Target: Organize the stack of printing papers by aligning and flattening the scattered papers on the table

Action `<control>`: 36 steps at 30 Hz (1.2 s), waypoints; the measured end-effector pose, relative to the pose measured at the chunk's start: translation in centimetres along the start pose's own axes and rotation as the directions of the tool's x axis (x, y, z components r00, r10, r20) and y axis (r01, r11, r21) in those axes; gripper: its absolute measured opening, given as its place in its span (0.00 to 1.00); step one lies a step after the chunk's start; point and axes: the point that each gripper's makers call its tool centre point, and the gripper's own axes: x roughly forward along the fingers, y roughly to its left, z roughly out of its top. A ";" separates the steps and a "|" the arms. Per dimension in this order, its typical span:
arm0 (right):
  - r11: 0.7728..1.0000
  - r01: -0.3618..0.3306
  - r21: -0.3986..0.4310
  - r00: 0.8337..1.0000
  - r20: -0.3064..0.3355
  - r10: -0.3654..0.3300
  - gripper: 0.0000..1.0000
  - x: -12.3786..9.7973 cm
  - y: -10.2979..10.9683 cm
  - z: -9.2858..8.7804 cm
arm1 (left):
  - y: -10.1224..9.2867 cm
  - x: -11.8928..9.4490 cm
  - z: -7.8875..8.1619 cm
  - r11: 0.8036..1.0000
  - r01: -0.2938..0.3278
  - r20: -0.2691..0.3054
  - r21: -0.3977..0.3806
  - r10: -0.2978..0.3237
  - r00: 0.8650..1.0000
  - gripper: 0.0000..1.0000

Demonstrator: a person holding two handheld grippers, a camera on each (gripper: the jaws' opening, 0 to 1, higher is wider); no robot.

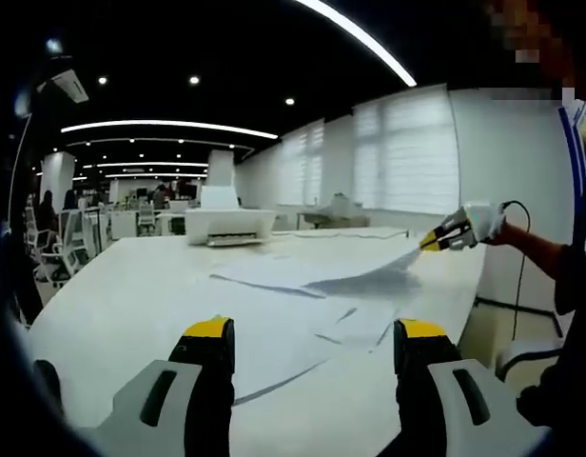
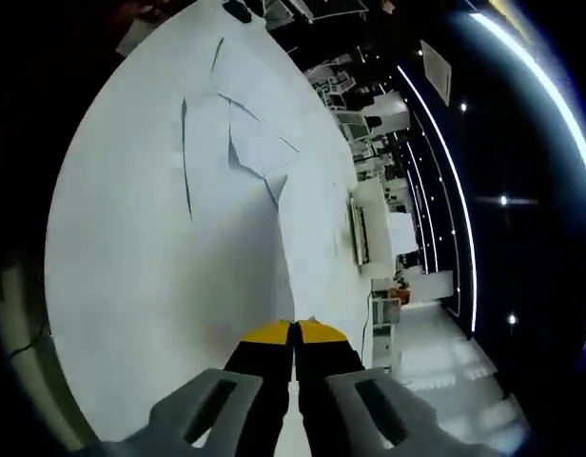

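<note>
Loose white sheets (image 1: 302, 286) are seen scattered flat across the smooth white table (image 1: 112, 305), before a boxy white printer (image 1: 228, 225). One sheet's corner is pinched between the pressed-together jaws of the right gripper (image 2: 293, 328); the left gripper (image 1: 315, 333) is held spread above the table. No writing can be read.

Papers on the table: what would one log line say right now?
right gripper: shut on paper, corner lifted | left gripper: open, hovering | other sheets scattered on table

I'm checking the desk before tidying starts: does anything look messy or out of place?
Yes. The papers lie scattered and overlapping at odd angles across the white table, not stacked. One sheet is lifted by its corner, pinched in the right gripper. The printer looks fine.
</note>
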 end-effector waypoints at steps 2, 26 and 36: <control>1.000 0.004 -0.014 1.000 0.004 -0.004 0.00 -0.2 -0.4 0.5 | -0.1 0.1 0.1 1.000 0.004 0.003 0.001 -0.004 1.000 0.71; 0.984 0.057 -0.172 0.992 0.124 -0.035 0.00 -3.0 -4.4 7.9 | -1.6 1.4 0.4 0.998 0.055 0.007 0.025 -0.055 0.998 0.70; 0.978 0.036 -0.206 0.982 0.188 0.003 0.00 -3.5 -5.9 10.4 | -1.7 1.4 0.8 0.998 0.056 0.016 0.031 -0.057 0.998 0.70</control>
